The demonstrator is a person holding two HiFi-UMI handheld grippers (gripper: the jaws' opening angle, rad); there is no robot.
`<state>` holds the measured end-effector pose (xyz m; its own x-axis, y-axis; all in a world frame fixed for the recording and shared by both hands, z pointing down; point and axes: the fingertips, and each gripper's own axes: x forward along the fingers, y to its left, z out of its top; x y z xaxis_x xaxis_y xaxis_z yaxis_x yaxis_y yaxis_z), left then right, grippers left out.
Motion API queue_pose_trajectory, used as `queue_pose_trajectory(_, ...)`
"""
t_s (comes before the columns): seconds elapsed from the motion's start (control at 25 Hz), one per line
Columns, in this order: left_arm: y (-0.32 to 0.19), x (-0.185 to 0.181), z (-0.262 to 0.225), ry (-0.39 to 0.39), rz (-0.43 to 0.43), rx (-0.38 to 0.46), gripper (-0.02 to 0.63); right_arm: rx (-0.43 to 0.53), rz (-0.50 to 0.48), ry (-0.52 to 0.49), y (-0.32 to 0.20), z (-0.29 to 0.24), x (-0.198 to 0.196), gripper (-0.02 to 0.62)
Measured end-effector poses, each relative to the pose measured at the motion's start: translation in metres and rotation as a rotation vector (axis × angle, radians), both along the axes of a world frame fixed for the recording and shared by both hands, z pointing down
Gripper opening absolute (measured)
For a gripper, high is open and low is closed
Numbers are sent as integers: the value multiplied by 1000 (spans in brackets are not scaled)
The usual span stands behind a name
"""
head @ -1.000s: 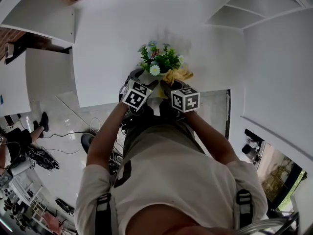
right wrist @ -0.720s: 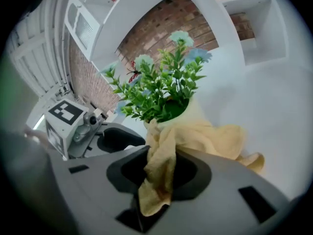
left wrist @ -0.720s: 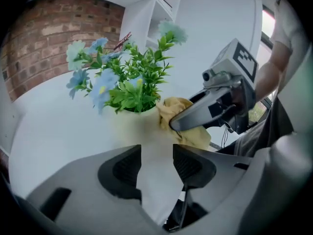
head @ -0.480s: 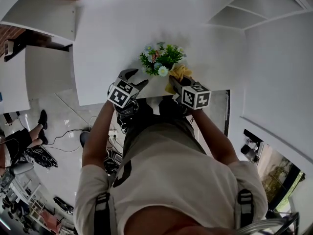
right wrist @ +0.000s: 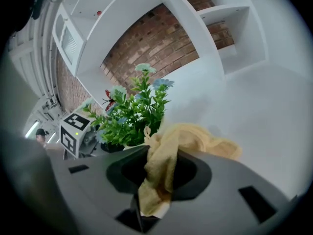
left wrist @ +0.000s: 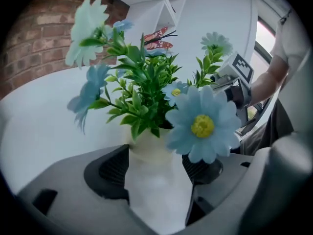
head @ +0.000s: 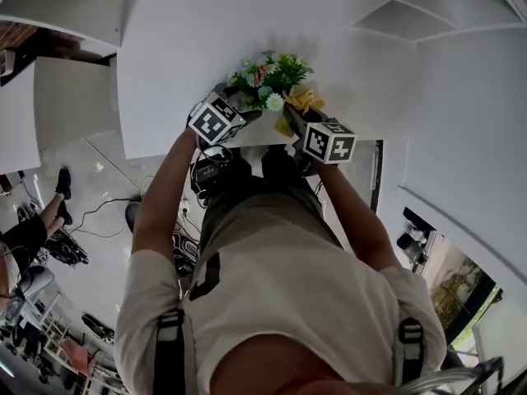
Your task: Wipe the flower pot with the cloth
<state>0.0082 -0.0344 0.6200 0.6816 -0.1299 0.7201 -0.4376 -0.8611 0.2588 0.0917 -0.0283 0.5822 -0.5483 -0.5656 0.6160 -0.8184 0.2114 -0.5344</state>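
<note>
Back at the flower pot, upper centre of the head view, the left hand-held gripper has just spread its jaws round it, not clamped — the right hand-held gripper clenches the yellow cloth beside it; wiping apparently remains.

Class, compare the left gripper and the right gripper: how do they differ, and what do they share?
The left gripper has the white flower pot between wide jaws that have just been opening; the right gripper is shut on the yellow cloth. The pot stands upright in the left gripper; the cloth hangs limp from the right gripper. Both reach toward the plant.
</note>
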Motion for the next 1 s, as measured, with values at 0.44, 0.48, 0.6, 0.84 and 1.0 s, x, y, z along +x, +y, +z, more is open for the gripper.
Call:
queue_pose_trajectory(0.44,54,15,9,-60,63,40,319,-41,-153,-17,24,10,-53,117)
queue_pose_trajectory(0.48,59,16,13,-77,88,60,319,-37,-166,-10,23,12,-53,117)
queue_pose_trajectory(0.6,60,7,16,-107,93,110,319,-26,-149,-5,19,9,-37,117)
queue_pose_trajectory(0.84,11,-20,8,-66,-35,100,321,4,-36,-56,-6,-10,1,117)
queue_pose_trajectory(1.0,-4,-11,9,-79,34,111,327,6,-27,-24,-21,-5,2,117)
